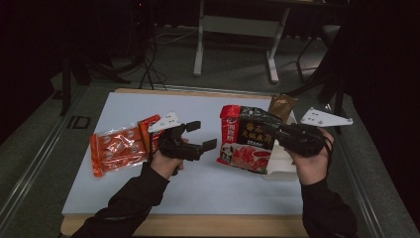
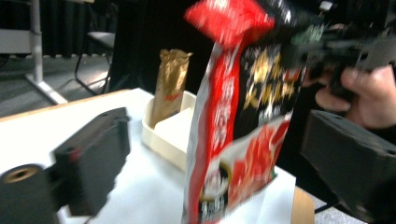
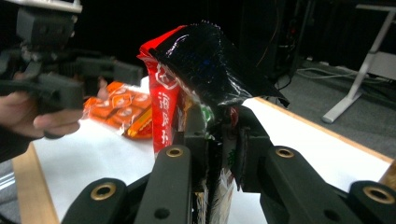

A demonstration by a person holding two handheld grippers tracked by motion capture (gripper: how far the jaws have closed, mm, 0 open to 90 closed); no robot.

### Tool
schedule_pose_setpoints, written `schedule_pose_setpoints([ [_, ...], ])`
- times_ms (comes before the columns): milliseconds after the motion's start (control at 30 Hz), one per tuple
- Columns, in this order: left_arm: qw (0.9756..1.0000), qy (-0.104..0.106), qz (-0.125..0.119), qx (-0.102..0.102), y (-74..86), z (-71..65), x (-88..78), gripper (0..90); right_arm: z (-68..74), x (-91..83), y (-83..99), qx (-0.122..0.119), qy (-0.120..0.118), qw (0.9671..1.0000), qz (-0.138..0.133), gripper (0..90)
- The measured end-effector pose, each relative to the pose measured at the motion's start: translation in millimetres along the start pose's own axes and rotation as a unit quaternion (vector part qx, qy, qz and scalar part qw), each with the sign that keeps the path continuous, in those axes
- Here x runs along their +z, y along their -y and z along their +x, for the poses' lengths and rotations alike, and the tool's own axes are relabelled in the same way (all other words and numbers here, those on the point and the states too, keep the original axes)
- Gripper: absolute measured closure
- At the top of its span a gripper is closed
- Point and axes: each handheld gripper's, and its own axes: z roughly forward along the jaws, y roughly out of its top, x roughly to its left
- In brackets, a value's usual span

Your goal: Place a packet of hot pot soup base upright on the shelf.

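Note:
A red and black snack bag hangs upright above the white table sheet, with my right gripper shut on its right edge. In the right gripper view the jaws pinch the crumpled black top of the bag. My left gripper stands open just left of the bag, with nothing between its fingers. In the left gripper view the bag stands ahead of the wide-apart jaws, untouched by them.
Orange packets lie at the left of the white sheet. A shallow cream tray sits at the right under the bag, with a gold-brown pouch upright at its far end. Desk legs stand on the floor beyond.

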Motion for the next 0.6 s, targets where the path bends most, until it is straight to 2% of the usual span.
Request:
schedule_pose_setpoints([
  [100, 0.9996, -0.016, 0.020, 0.011, 5.2, -0.6, -11.4, 1.4, -6.5, -4.6, -7.7, -0.002, 0.013, 0.9999, -0.008, 78.0],
  [200, 0.9995, -0.015, 0.023, 0.014, 9.9, -0.2, -19.3, 1.4, -11.6, -7.4, -11.5, -0.002, 0.021, 0.9997, -0.012, 78.0],
  [233, 0.9992, -0.021, 0.029, 0.017, 15.3, 0.6, -27.2, 1.4, -14.4, -8.9, -13.2, -0.002, 0.026, 0.9996, -0.014, 78.0],
  [367, 0.9991, -0.026, 0.027, 0.019, 27.2, 3.1, -42.4, 1.4, -29.2, -18.5, -21.8, -0.004, 0.050, 0.9984, -0.025, 77.9],
  [400, 0.9991, -0.026, 0.027, 0.019, 27.2, 3.1, -42.4, 1.5, -29.2, -18.5, -21.8, -0.004, 0.050, 0.9984, -0.025, 77.9],
  [500, 0.9986, -0.034, 0.026, 0.029, 41.3, 5.1, -54.9, 1.5, -42.6, -27.1, -27.4, -0.004, 0.064, 0.9971, -0.039, 77.9],
  [600, 0.9984, -0.038, 0.028, 0.032, 48.9, 5.4, -60.0, 1.5, -48.6, -30.4, -29.0, -0.006, 0.077, 0.9959, -0.046, 77.9],
])
